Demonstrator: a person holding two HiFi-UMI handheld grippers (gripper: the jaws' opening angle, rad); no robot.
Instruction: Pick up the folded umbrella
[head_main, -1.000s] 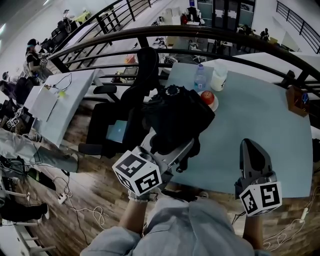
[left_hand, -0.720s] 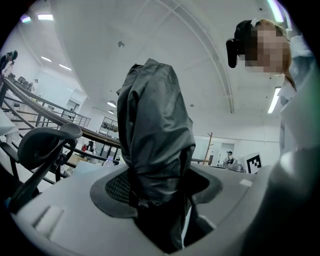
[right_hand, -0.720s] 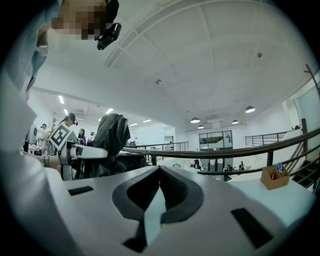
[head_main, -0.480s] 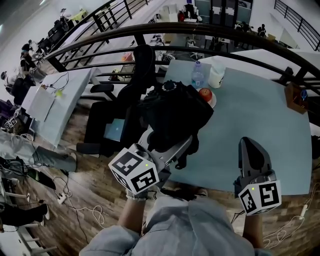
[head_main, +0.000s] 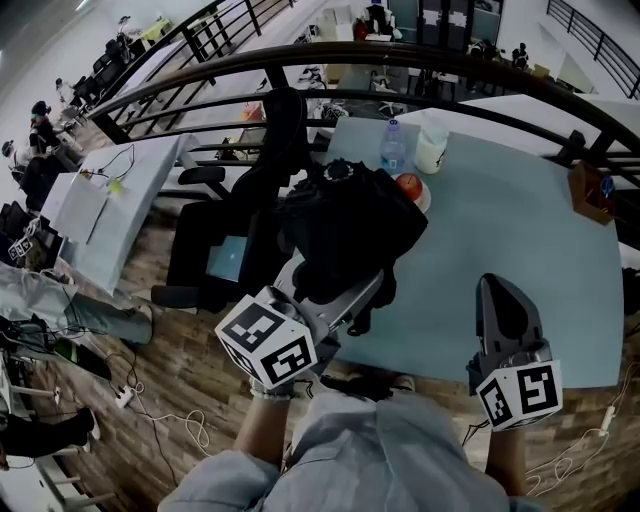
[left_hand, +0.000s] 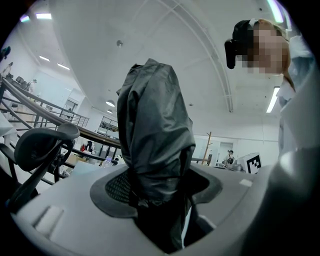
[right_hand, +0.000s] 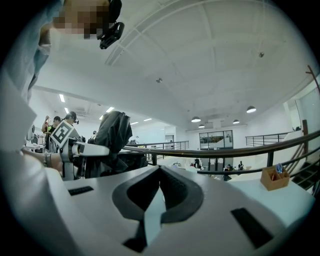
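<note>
Left gripper (head_main: 338, 303): jaws clenched on the folded umbrella (head_main: 350, 228), whose dark fabric is gripped between the fingers (left_hand: 112, 187) and stands up beyond them, lifted above the near edge of the pale blue table (head_main: 520, 250). Right gripper (head_main: 502, 292): jaws pressed together, nothing held between them; it is raised over the table's near edge, well apart from the umbrella. Beyond the left fingertips, a bottle (head_main: 393, 150), a cup (head_main: 432, 150) and an apple (head_main: 408, 184) are noted on the table.
</note>
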